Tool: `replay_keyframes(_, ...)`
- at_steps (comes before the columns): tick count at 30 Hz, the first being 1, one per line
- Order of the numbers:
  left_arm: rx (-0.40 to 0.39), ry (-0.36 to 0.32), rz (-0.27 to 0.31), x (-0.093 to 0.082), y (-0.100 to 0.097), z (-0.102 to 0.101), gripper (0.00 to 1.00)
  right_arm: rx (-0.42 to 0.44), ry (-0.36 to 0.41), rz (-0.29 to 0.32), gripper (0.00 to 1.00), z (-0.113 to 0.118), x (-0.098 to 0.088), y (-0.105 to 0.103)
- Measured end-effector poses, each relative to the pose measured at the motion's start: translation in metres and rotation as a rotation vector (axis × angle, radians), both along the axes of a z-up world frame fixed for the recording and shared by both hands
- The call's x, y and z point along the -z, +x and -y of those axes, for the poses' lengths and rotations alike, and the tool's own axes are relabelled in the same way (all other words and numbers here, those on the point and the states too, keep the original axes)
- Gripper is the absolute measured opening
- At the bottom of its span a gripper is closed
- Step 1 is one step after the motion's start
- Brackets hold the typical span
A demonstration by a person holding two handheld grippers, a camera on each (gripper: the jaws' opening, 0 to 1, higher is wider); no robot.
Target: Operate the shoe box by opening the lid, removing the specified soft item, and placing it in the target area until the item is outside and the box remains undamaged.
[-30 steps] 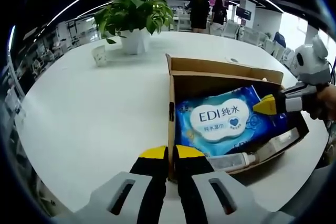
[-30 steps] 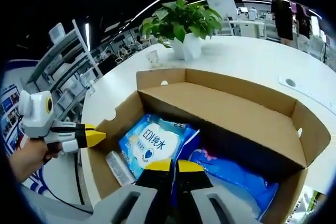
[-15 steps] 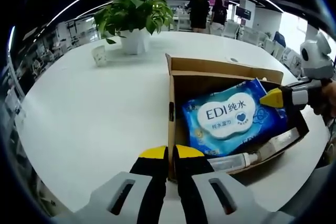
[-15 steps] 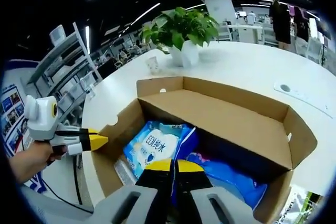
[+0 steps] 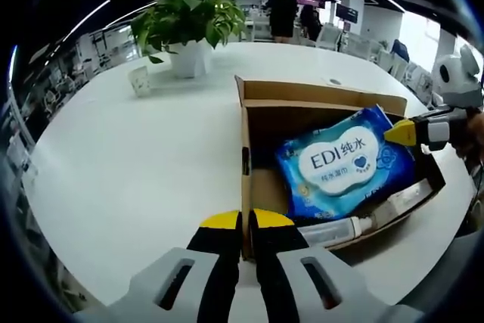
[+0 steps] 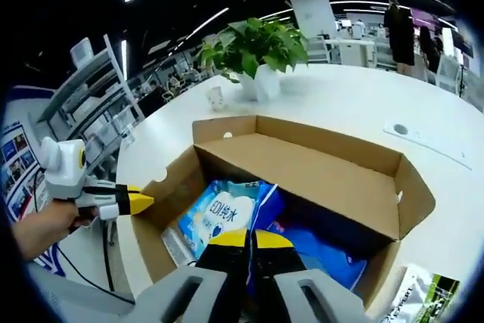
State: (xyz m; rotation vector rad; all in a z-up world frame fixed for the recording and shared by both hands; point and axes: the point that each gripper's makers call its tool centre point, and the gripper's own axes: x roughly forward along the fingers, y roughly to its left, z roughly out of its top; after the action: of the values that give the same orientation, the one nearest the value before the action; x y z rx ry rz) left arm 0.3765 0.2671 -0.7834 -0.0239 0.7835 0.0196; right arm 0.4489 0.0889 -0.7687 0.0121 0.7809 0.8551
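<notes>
While lifted, wipes pack (image 5: pixel 344 164) seemingly in right claw (image 5: pixel 398 133).

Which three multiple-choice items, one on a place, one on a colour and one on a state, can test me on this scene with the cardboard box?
1. Where does the potted plant stand?
A. inside the box
B. on the white table, beyond the box
C. on the floor

2. What colour is the wipes pack that the right hand-held gripper is lifting?
A. blue
B. red
C. green

3. In what state is the cardboard box?
A. taped shut
B. crushed flat
C. open, with things inside

Answers:
1 B: the plant sits on the table behind the box.
2 A: the pack is blue with a white label.
3 C: the lid is up and the pack and a clear bottle show inside.
</notes>
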Motion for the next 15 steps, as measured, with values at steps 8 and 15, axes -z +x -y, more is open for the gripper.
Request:
replay_keyframes(8,0.037,0.014,-0.032,0.000,0.000,0.000,0.04,0.023,0.013,-0.009,0.00,0.009,-0.001,-0.001)
replay_keyframes(15,0.060,0.050,-0.019,-0.013,0.004,0.000,0.04,0.040,0.030,-0.017,0.00,0.011,-0.002,-0.003)
